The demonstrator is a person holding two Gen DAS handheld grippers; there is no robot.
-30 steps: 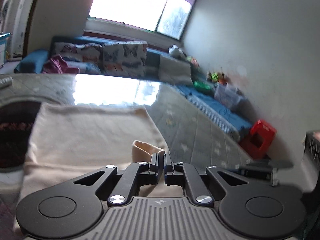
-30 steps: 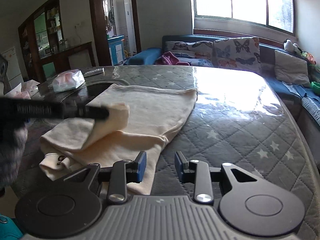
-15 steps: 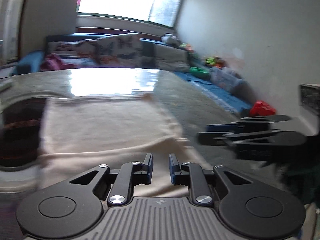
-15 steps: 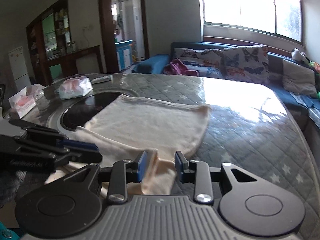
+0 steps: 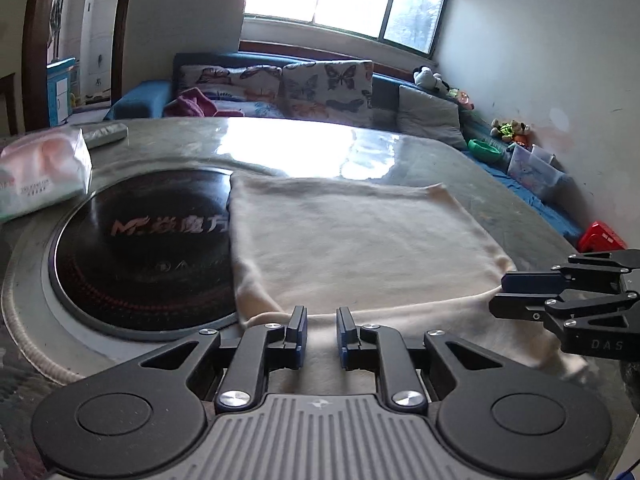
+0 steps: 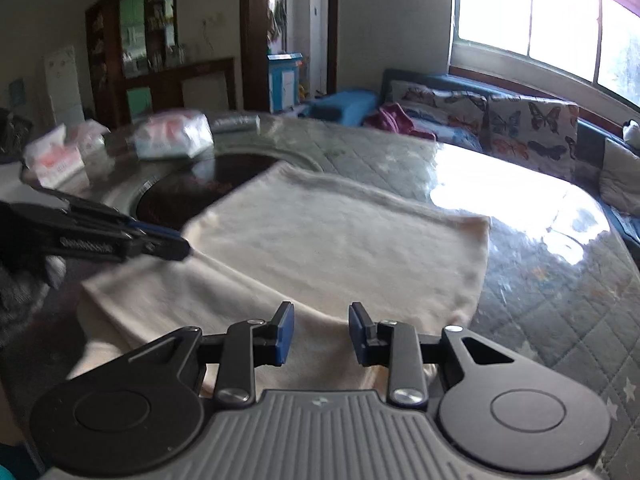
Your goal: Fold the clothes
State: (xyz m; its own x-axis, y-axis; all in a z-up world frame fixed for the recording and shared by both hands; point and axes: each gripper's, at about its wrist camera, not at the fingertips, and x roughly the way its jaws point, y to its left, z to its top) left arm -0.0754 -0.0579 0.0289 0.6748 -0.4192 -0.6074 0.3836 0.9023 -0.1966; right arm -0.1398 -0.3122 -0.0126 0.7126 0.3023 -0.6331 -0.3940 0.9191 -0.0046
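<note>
A cream garment lies folded flat on the table, its near part doubled over; it also shows in the right wrist view. My left gripper is open and empty just above the garment's near fold edge. My right gripper is open and empty above the garment's near right part. Each gripper appears in the other's view: the right one by the garment's right corner, the left one by its left side.
A round black cooktop is set in the table, left of the garment and partly under it. Tissue packs and a remote lie at far left. A sofa with butterfly cushions stands behind.
My left gripper let go of the cream fold it was pinching and opened. The folded part now lies flat. Both grippers have drawn back to the garment's near edge.
</note>
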